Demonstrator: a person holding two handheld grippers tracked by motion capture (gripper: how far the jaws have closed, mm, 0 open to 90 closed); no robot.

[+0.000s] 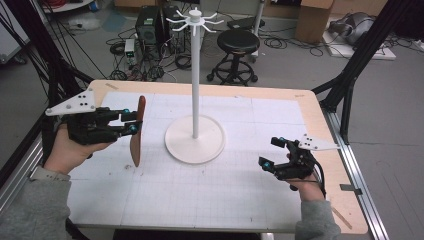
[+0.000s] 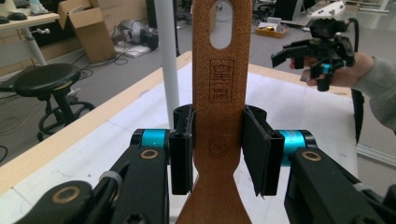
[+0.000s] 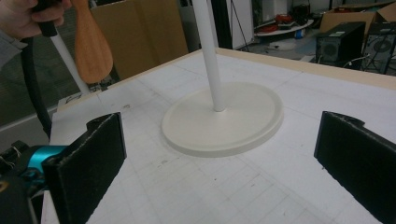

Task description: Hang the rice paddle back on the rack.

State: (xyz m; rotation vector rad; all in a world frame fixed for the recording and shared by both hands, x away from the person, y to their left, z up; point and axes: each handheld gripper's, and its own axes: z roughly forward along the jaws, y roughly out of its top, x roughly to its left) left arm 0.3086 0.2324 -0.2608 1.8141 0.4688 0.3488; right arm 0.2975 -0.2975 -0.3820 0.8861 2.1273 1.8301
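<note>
- Nearest, the right gripper (image 1: 278,152) hovers low over the table (image 1: 200,200) at the person's right, its jaws spread wide with nothing between them.
- Its own view looks along those parted jaws at the stand's round base (image 3: 223,123), which sits on the white gridded mat ahead.
- Farther left, the left gripper (image 1: 131,122) is clamped on a wooden spatula (image 1: 138,131), pads pressing both edges of the handle.
- The spatula hangs clear of the table, long axis near upright, blade down and the handle's slotted hole (image 2: 220,24) on top.
- The white stand (image 1: 195,75) rises just right of the spatula, so the left hand is nearer it.
- Farthest up, the hook ring (image 1: 195,20) sits well above the hole; hanging it, if that is the aim, would call for a lift and a shift right.
</note>
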